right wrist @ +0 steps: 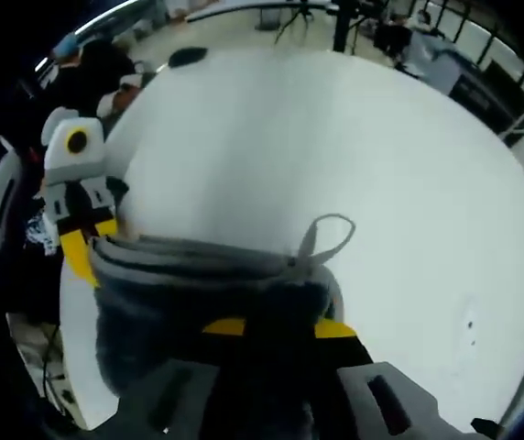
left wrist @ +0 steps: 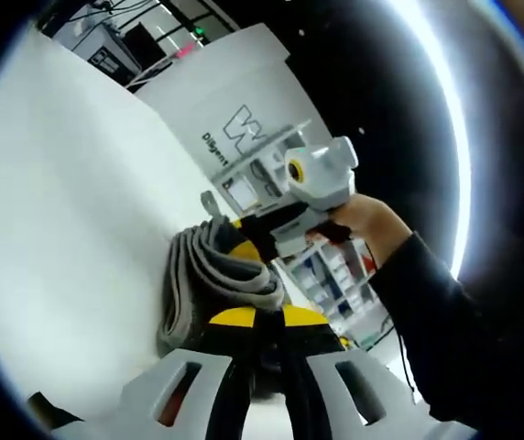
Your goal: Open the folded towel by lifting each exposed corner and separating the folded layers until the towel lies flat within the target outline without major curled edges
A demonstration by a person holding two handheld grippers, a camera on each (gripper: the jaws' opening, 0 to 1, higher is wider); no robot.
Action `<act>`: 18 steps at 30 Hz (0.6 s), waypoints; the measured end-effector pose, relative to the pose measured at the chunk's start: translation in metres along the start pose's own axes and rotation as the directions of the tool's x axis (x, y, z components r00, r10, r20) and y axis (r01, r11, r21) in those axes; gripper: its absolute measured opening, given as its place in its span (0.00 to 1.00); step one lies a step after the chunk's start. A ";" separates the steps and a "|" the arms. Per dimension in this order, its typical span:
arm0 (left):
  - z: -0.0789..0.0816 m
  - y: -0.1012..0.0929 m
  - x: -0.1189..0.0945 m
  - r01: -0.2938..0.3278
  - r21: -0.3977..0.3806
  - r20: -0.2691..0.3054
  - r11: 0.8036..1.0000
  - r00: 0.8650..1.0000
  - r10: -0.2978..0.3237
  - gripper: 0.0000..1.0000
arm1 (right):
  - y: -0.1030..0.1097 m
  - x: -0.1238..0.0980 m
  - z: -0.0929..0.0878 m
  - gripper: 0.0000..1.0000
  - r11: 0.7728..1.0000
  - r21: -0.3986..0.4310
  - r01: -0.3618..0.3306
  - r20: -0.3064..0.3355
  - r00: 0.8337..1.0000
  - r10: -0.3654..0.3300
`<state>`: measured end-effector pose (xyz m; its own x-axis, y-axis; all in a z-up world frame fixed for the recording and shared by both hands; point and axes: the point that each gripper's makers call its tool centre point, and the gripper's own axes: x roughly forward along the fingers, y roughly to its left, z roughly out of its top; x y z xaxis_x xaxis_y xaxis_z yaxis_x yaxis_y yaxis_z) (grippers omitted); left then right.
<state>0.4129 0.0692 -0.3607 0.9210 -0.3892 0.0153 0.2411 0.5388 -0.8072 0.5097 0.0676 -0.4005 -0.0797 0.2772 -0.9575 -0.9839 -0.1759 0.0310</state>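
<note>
A grey folded towel (left wrist: 209, 275) hangs in thick layers between both grippers, above the white table (left wrist: 60, 229). In the left gripper view my left gripper (left wrist: 269, 317) has its yellow-tipped jaws closed on the towel's near end. A hand holds my right gripper (left wrist: 244, 244), which comes in from the right and pinches the towel's far end. In the right gripper view the towel (right wrist: 198, 284) spreads across the bottom, and its hanging loop (right wrist: 328, 235) lies on the table (right wrist: 354, 137). My right gripper (right wrist: 280, 328) is shut on it, and the left gripper (right wrist: 83, 252) bites its left edge.
A white panel with a printed logo (left wrist: 234, 101) stands behind the table. Shelving with small items (left wrist: 335, 275) lies beyond the table's edge. A dark flat object (right wrist: 187, 57) rests at the table's far end, where people (right wrist: 97, 69) sit.
</note>
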 end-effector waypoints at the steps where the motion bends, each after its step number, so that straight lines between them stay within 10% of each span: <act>1: 0.000 0.000 0.000 0.000 0.000 0.000 1.000 1.000 0.000 0.06 | 0.001 -0.002 0.000 0.14 1.000 0.004 -0.005 0.006 1.000 0.005; 18: 0.000 -0.009 -0.001 0.030 0.022 0.003 0.999 1.000 -0.030 0.05 | -0.003 -0.015 0.003 0.08 1.000 0.005 -0.005 0.018 1.000 0.005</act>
<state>0.4102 0.0645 -0.3535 0.9144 -0.4028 0.0416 0.2753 0.5430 -0.7934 0.5138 0.0671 -0.3854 -0.0872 0.2937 -0.9519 -0.9843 -0.1729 0.0369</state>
